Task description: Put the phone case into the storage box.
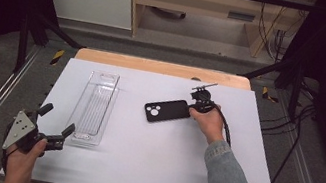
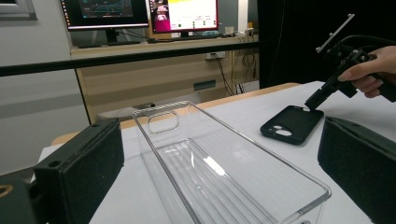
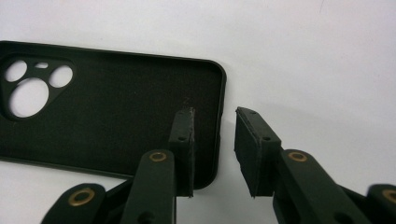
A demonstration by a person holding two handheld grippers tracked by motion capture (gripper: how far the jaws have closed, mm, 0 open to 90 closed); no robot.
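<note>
1. The phone case point(image 1: 167, 111) is black and soft-looking, lying flat and open side up on the white worktop point(image 1: 147, 170).
2. Its camera cut-out points to the left edge; it sits right of centre, nearer the far edge.

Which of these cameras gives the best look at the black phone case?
The right gripper view: the phone case lies close up, inner side and camera cutouts plain, its end wall between the jaws. The high view shows it small on the table; the left gripper view shows it distant.

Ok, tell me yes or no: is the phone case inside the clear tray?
No, the phone case lies on the white table, well apart from the clear tray.
</note>
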